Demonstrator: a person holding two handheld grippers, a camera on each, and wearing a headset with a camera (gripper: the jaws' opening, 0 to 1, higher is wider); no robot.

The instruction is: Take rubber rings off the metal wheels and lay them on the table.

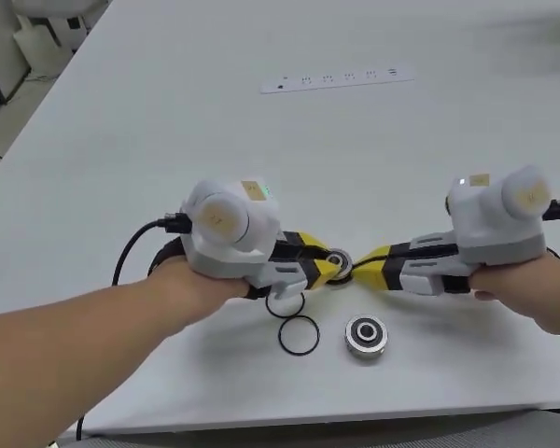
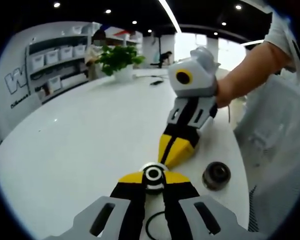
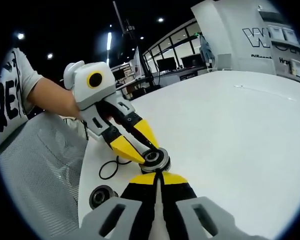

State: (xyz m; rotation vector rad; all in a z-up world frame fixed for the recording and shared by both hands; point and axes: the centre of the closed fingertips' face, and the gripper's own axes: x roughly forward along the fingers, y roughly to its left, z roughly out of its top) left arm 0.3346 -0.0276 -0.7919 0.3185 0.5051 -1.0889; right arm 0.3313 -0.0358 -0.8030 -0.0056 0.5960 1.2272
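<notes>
A metal wheel (image 1: 339,262) with a black rubber ring around it hangs just above the white table (image 1: 168,140). My left gripper (image 1: 334,267) is shut on it, with the wheel (image 2: 153,173) seated between its yellow tips (image 2: 153,178). From the right, my right gripper (image 1: 362,269) meets the wheel's rim (image 3: 157,159). Its jaws (image 3: 159,176) are pressed together and seem to pinch the ring's edge. Two loose rubber rings (image 1: 299,335) (image 1: 286,303) lie on the table below. A second wheel (image 1: 366,335) stands beside them.
A flush power strip (image 1: 336,79) sits far back on the table. A black cable (image 1: 135,247) trails from the left gripper. The table's front edge (image 1: 308,411) runs just below the loose parts. A potted plant (image 2: 119,59) stands at the far end.
</notes>
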